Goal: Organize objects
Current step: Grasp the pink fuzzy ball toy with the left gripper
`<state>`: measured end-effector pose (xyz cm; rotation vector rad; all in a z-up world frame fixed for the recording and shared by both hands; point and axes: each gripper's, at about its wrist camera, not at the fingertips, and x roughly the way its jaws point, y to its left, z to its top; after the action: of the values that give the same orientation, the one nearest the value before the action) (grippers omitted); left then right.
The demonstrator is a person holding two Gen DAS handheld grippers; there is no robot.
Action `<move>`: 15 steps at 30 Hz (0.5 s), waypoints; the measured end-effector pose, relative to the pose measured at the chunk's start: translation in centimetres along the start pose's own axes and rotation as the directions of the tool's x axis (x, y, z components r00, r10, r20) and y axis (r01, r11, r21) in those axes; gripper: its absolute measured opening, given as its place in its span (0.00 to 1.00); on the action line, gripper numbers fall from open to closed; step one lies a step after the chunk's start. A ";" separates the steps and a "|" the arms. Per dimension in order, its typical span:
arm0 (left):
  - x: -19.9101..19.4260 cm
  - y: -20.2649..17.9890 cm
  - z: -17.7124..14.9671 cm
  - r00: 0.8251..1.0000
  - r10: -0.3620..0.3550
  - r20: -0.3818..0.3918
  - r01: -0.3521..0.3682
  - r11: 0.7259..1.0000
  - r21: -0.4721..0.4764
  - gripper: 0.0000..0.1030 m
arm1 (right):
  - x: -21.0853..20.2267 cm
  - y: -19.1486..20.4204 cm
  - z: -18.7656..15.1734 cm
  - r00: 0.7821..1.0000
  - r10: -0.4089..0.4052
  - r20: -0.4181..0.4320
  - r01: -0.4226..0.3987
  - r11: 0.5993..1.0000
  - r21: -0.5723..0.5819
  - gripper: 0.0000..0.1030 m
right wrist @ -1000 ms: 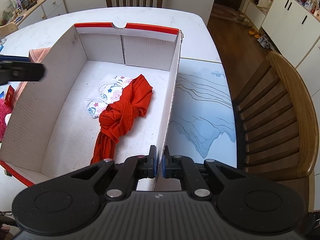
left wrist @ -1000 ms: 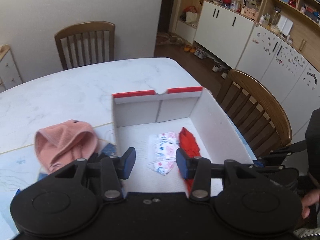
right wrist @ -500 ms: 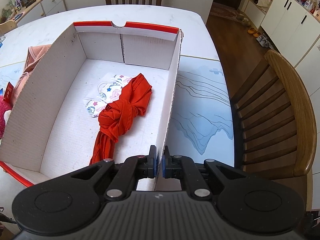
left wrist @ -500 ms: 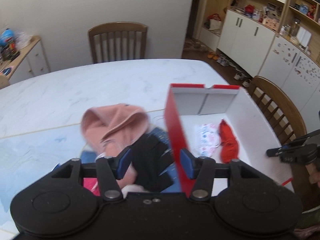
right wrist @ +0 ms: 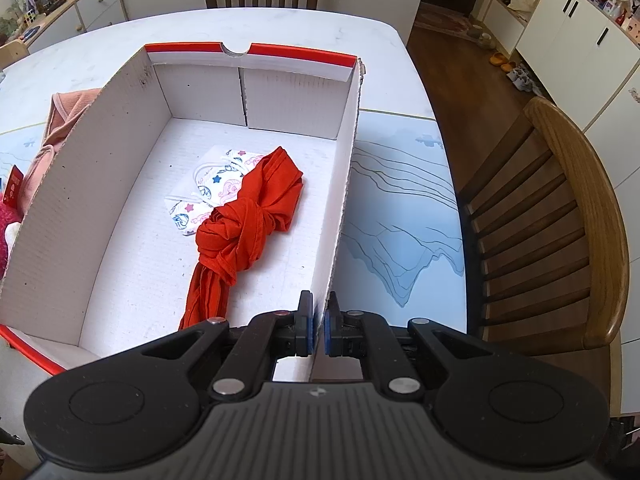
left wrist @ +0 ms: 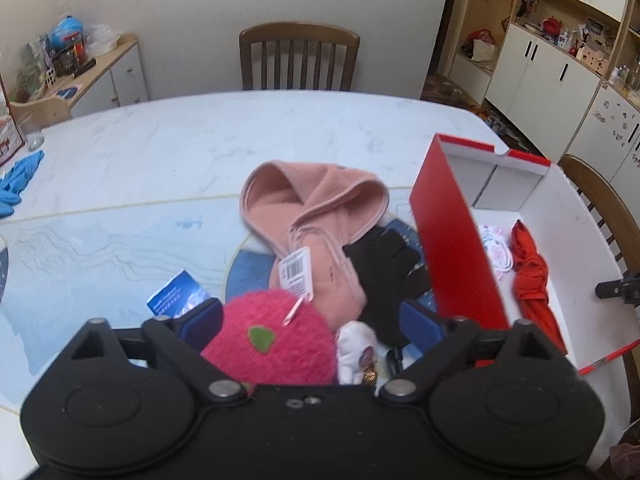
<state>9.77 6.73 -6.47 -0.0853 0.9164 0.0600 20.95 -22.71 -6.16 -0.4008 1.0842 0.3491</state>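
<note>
A red cardboard box (right wrist: 344, 184) with a white inside holds a knotted red cloth (right wrist: 244, 216) and a patterned mask (right wrist: 208, 188). My right gripper (right wrist: 318, 330) is shut on the box's right wall near its front corner. My left gripper (left wrist: 312, 320) is open above a pile left of the box (left wrist: 452, 248): a fuzzy magenta hat (left wrist: 272, 340), a pink scarf (left wrist: 316, 216) with a barcode tag, a black glove (left wrist: 388, 268) and a small white item (left wrist: 356, 348). The magenta hat lies between its fingers, not gripped.
A blue packet (left wrist: 176, 294) lies left of the pile and blue gloves (left wrist: 18, 178) at the table's far left. Wooden chairs stand at the far side (left wrist: 298, 56) and the right side (right wrist: 560, 216). The table (left wrist: 200, 136) has a marble top.
My left gripper has swung left from over the box's inside to above the clothing pile. The right gripper has kept its hold on the box wall.
</note>
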 end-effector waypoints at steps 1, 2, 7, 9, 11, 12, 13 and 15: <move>0.2 0.2 -0.2 1.000 0.008 -0.002 -0.008 1.000 0.004 0.95 | 0.0 0.0 0.0 1.000 -0.002 0.000 0.002 1.000 0.000 0.05; 0.5 0.3 -0.4 1.000 0.018 -0.004 -0.018 1.000 0.013 0.96 | 0.0 0.1 0.0 1.000 -0.004 -0.001 0.004 1.000 0.000 0.05; 1.6 1.0 -1.3 0.999 0.033 -0.026 -0.032 0.999 0.041 0.98 | 0.0 0.1 0.0 1.000 -0.008 -0.003 0.008 1.000 0.008 0.05; 2.0 1.3 -1.7 0.999 0.038 -0.035 -0.036 0.998 0.057 0.98 | 0.0 0.1 0.0 1.000 -0.011 -0.004 0.011 1.000 0.008 0.05; 2.4 1.7 -2.0 0.998 0.039 -0.042 -0.036 0.997 0.067 0.98 | 0.1 0.1 0.0 1.000 -0.014 -0.005 0.014 1.000 0.009 0.05; 2.6 1.8 -2.1 0.998 0.047 -0.046 -0.043 0.996 0.072 0.98 | 0.1 0.1 0.0 1.000 -0.016 -0.008 0.016 1.000 0.008 0.05; 2.8 1.9 -2.3 0.997 0.055 -0.051 -0.051 0.996 0.077 0.98 | 0.1 0.1 0.0 1.000 -0.016 -0.008 0.017 1.000 0.010 0.05; 3.1 2.1 -2.5 0.996 0.064 -0.055 -0.059 0.995 0.082 0.98 | 0.1 0.0 0.0 1.000 -0.024 -0.009 0.024 1.000 0.014 0.05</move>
<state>9.46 8.62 -10.59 0.0165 0.9776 0.0778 21.01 -22.73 -6.28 -0.4028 1.0896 0.3188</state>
